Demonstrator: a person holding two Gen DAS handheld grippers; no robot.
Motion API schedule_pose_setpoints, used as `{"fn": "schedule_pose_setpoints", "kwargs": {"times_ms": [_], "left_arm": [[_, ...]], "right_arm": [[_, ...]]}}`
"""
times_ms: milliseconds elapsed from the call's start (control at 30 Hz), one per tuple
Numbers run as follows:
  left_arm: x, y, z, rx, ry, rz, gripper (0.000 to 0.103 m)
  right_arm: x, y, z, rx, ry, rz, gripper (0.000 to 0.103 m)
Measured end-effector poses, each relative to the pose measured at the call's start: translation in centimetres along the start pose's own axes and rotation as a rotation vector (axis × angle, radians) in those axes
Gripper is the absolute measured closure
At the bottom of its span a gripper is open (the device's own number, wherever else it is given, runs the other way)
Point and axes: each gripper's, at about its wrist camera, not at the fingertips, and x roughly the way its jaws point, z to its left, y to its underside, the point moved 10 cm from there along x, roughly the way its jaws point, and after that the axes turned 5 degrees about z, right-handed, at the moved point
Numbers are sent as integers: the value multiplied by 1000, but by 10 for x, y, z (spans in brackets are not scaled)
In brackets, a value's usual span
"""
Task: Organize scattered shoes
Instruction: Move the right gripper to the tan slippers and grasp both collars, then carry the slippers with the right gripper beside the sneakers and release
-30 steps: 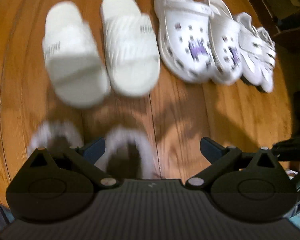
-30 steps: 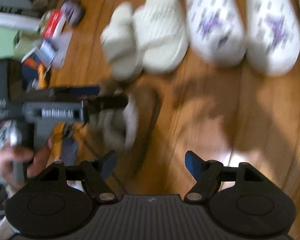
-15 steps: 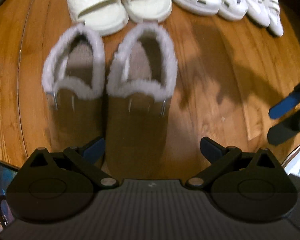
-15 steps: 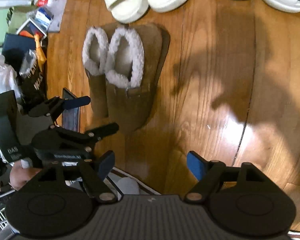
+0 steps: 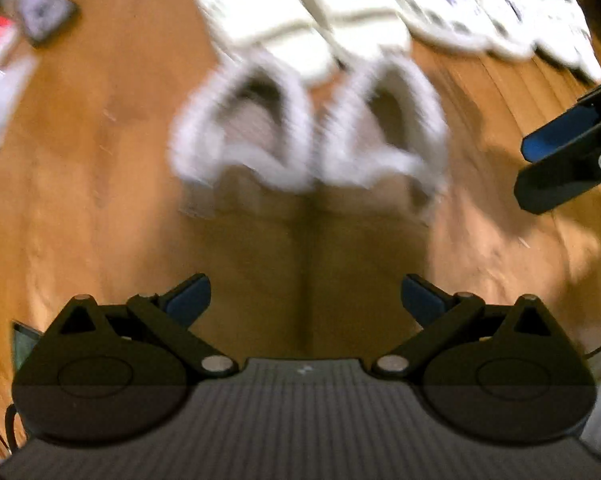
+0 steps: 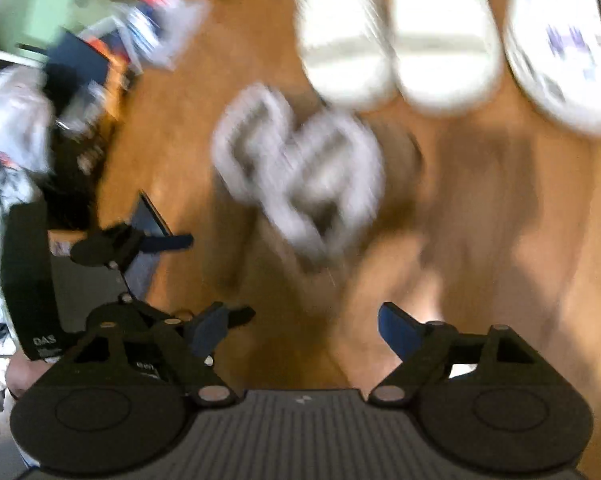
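both my left gripper (image 5: 304,300) and right gripper (image 6: 304,330) gape empty; fur-lined slippers (image 5: 308,152) blurred at frame centre.

We see floor (image 5: 80,208): glossy wood planks. Ahead of left tongs (image 5: 304,300), slippers (image 5: 308,184): matt brown suede, fluffy pale lining. Beyond them, slides (image 5: 300,20): smooth cream rubber.
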Motion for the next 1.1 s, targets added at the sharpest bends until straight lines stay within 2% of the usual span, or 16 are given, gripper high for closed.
{"fn": "schedule_pose_setpoints", "kwargs": {"times_ms": [100,133,200,267,433,633,800,867,900,933,967,1000,1100], "left_arm": [[-5,-6,18,-28,20,-83,0],[-7,-8,24,-36,38,-113,0],[-10,-13,29,-54,80,-152,0],[-10,-16,33,-69,112,-162,0],[1,-20,33,-60,116,-178,0],[5,-26,32,-64,135,-209,0],[4,-28,37,-77,140,-215,0],[3,-28,39,-83,138,-221,0],[3,-28,39,-85,138,-219,0],[3,-28,39,-87,139,-218,0],[3,-29,39,-88,140,-219,0],[3,-29,39,-88,143,-220,0],[2,-31,35,-72,150,-221,0]], "right_arm": [[4,-17,21,-131,2,-158,29],[8,-21,24,-120,-17,-180,29],[20,-29,25,-48,-80,-171,33],[32,-37,23,20,-94,-154,33],[54,-59,-1,120,75,-140,32],[71,-79,3,104,155,-170,25],[93,-93,11,37,307,-180,23],[96,-99,10,9,363,-193,33],[98,-101,9,-5,391,-200,56],[97,-102,10,-13,397,-206,70],[98,-105,13,-62,378,-210,80],[96,-103,14,-82,376,-214,84],[89,-96,14,-128,371,-230,85]]}}
